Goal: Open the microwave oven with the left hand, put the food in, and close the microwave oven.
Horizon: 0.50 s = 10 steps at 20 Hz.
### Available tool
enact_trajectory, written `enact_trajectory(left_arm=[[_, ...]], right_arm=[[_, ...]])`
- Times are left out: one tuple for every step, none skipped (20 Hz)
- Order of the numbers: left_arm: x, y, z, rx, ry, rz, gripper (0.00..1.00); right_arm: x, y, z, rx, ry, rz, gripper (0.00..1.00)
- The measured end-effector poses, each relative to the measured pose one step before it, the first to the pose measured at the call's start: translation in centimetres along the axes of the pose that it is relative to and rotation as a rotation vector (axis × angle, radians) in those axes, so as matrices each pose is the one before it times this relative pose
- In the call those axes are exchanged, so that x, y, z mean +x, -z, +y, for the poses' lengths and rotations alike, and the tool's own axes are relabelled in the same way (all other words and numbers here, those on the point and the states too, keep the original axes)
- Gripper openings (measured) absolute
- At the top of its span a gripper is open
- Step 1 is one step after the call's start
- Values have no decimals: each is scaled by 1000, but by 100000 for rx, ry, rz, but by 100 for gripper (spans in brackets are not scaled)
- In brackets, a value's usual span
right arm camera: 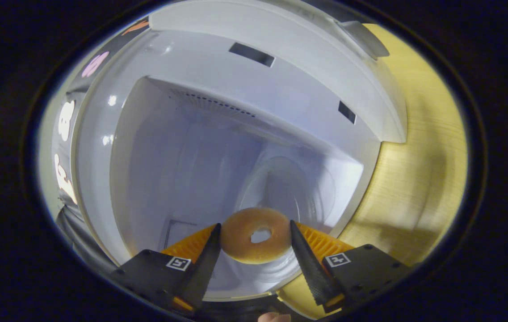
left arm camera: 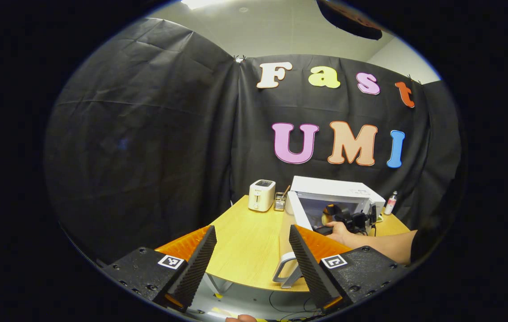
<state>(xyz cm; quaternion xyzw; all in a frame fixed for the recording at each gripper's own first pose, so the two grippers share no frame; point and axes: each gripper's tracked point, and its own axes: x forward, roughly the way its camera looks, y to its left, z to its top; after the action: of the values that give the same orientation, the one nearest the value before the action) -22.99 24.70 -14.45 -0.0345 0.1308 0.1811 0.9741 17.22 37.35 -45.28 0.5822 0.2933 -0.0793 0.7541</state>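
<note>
Microwave oven [left arm camera: 332,197], a white glossy box, stands on the pale wooden table [left arm camera: 249,246] with its door [left arm camera: 297,212] swung open. Beside it stand a cream toaster [left arm camera: 261,195] and a small bottle [left arm camera: 390,202]. In the right gripper view, the smooth white cavity [right arm camera: 200,147] holds a round glass turntable [right arm camera: 285,188]. The right gripper [right arm camera: 256,239] is clamped on a golden ring-shaped doughnut [right arm camera: 256,235], just inside the cavity. The left gripper [left arm camera: 252,248], ridged fingers apart, holds nothing.
</note>
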Motion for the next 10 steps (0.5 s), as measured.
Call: enact_trajectory(left_arm=[[42, -128, -69, -216, 151, -157, 96], [0, 73, -137, -222, 593, 280, 94], [-22, -45, -111, -165, 259, -240, 94], [29, -46, 0, -272, 168, -355, 95], [21, 41, -27, -371, 201, 231, 93], [-46, 82, -80, -322, 147, 115, 93], [-82, 24, 27, -107, -121, 210, 95], [-58, 136, 108, -8, -119, 349, 95], [-67, 136, 84, 42, -329, 388, 95], [-159, -10, 166, -129, -248, 216, 93]], right_arm=[[-49, -38, -152, 9, 1255, -212, 87], [-9, -70, -127, 712, 1037, 29, 94], [-38, -75, -83, 763, 536, -117, 94], [-59, -95, -28, 116, -20, 52, 90], [-86, -6, 3, -1506, -133, -550, 90], [-125, -469, -2, -4639, -466, -3082, 95], [-147, -677, -166, -6758, 11, -3911, 90], [75, -376, 164, -7008, -1076, -2945, 96], [-71, 85, 573, -7761, -2445, -1737, 97], [-26, 155, 320, -6679, -1410, -105, 89]])
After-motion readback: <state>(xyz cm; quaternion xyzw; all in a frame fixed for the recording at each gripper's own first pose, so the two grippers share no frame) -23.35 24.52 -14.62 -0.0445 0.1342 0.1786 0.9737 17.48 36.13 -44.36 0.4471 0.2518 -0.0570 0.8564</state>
